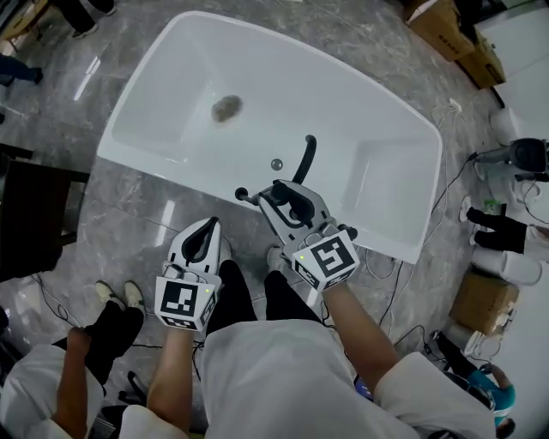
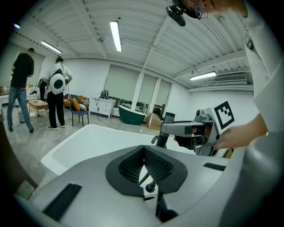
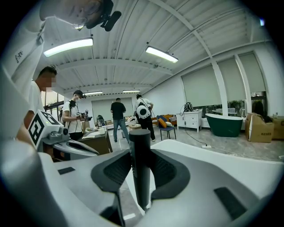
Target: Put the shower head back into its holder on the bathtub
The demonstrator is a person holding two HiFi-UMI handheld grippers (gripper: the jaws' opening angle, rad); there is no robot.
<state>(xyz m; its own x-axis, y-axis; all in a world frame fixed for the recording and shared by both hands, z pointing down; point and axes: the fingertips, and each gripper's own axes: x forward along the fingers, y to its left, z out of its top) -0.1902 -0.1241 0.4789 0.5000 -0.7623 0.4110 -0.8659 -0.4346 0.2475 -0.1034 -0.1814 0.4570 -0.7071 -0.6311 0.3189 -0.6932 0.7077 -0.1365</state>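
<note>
The white bathtub lies ahead of me, its drain on the floor of the basin. My right gripper hangs over the near rim, shut on the black shower head handle, which sticks out past the jaws over the basin. In the right gripper view the handle stands upright between the pads. A small black fitting sits on the rim just left of that gripper. My left gripper is to the left, short of the rim, shut with nothing in it. From there the right gripper is seen carrying the handle.
A person's shoes stand on the floor at my left beside a dark table. Cardboard boxes and cables lie right of the tub. Several people and a green tub are far back in the room.
</note>
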